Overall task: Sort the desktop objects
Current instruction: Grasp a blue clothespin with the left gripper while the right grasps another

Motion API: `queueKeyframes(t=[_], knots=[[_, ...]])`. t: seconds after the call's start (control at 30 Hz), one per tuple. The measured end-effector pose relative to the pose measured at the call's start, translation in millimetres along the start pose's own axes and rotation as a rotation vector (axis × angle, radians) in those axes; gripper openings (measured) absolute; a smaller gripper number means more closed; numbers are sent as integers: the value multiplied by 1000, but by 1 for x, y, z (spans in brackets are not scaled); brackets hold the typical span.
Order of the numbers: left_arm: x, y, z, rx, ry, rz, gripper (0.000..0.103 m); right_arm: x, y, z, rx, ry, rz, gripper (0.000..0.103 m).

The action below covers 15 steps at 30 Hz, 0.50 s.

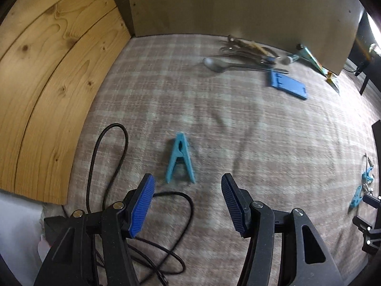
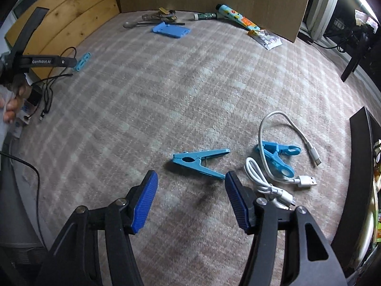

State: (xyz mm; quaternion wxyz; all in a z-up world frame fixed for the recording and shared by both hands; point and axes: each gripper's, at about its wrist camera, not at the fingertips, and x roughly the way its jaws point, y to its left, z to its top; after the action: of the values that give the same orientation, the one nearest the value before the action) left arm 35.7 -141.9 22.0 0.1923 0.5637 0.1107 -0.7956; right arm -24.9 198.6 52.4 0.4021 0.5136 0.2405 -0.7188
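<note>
A light blue clothespin (image 1: 180, 159) lies on the plaid cloth just ahead of my open, empty left gripper (image 1: 188, 181). The same pin shows far left in the right wrist view (image 2: 83, 60), by the left gripper (image 2: 47, 62). My right gripper (image 2: 191, 178) is open and empty, just short of a second blue clothespin (image 2: 198, 160). A third blue clip (image 2: 277, 155) lies to its right, tangled with a white USB cable (image 2: 273, 166). A blue flat holder (image 1: 288, 84) (image 2: 171, 30) and a metal spoon (image 1: 221, 64) lie at the back.
A black cable (image 1: 114, 157) loops under my left fingers. A wooden board (image 1: 52, 76) stands on the left and a cardboard wall (image 1: 238, 4) at the back. A tube (image 2: 238, 17), a packet (image 2: 269, 39) and metal utensils (image 2: 159, 15) lie at the far edge.
</note>
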Motion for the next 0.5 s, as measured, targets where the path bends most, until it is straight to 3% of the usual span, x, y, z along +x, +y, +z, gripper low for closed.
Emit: queueKeyframes(t=[0.4, 0.5], knots=[[34, -9, 17, 66, 40, 40, 55, 15, -1, 10, -7, -12, -34, 58], [36, -9, 22, 60, 38, 21, 41, 15, 1, 10, -24, -19, -44, 58]])
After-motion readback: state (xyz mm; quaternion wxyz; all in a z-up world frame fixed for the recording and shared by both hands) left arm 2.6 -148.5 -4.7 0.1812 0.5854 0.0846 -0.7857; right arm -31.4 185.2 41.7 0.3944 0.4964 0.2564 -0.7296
